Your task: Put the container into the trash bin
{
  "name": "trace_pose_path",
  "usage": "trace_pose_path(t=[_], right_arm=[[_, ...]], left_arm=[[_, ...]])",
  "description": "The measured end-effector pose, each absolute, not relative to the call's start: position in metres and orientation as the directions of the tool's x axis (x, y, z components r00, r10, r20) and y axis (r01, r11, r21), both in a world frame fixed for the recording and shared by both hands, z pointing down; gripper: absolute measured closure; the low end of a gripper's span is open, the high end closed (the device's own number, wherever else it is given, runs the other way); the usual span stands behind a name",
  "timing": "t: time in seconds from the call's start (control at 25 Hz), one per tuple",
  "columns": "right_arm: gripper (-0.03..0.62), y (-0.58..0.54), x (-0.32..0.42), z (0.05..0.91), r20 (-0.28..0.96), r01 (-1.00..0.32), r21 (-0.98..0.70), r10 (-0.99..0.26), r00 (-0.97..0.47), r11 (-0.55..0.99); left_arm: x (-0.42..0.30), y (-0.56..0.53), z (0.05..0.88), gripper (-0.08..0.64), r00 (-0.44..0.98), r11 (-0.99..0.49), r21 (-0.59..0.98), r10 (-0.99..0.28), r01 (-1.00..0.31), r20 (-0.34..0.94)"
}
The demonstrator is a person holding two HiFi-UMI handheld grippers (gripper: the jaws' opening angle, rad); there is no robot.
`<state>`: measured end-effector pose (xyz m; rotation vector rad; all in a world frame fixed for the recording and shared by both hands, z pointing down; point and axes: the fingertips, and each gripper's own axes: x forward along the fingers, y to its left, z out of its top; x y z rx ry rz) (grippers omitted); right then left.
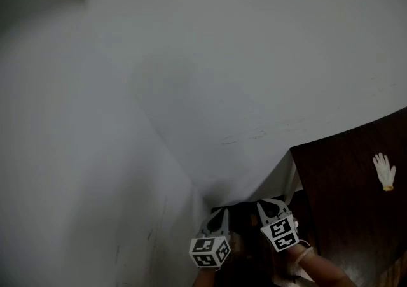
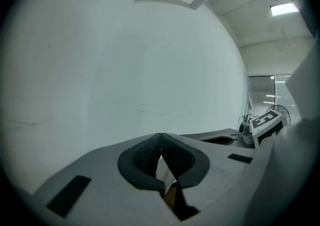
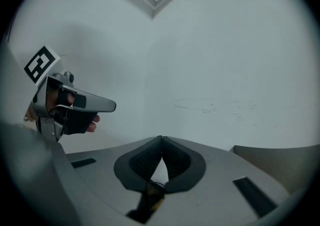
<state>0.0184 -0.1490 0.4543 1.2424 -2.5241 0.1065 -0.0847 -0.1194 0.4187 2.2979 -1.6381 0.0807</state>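
The wall (image 1: 222, 56) is smooth, matt white paint with faint scuffs. The dark brown panel (image 1: 343, 209) has a slight sheen, like varnished wood. The left gripper (image 2: 161, 136) and right gripper (image 3: 161, 140) look like matt grey plastic; their pads (image 2: 145, 154) are dark and finely ribbed.

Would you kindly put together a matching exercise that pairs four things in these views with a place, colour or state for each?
Column one:
1. white glove
2. left hand-held gripper
3. wall
4. wooden surface

Column two:
A. dark brown, at the lower right of the head view
B. jaws together, nothing between them
C. lies on the dark surface
D. plain and pale, fills most of every view

Right pairs: 1-C, 2-B, 3-D, 4-A.
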Motion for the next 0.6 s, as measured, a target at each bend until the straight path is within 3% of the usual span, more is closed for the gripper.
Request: trace_pose_path(t=[0.6], right_arm=[[0.585, -0.105, 0.031, 0.374, 0.201, -0.787, 0.072, -0.781, -0.591, 0.613]], left_arm=[[-0.077, -0.079, 0.358, 0.540, 0.352, -0.315, 0.203, -0.917, -0.927, 0.185]])
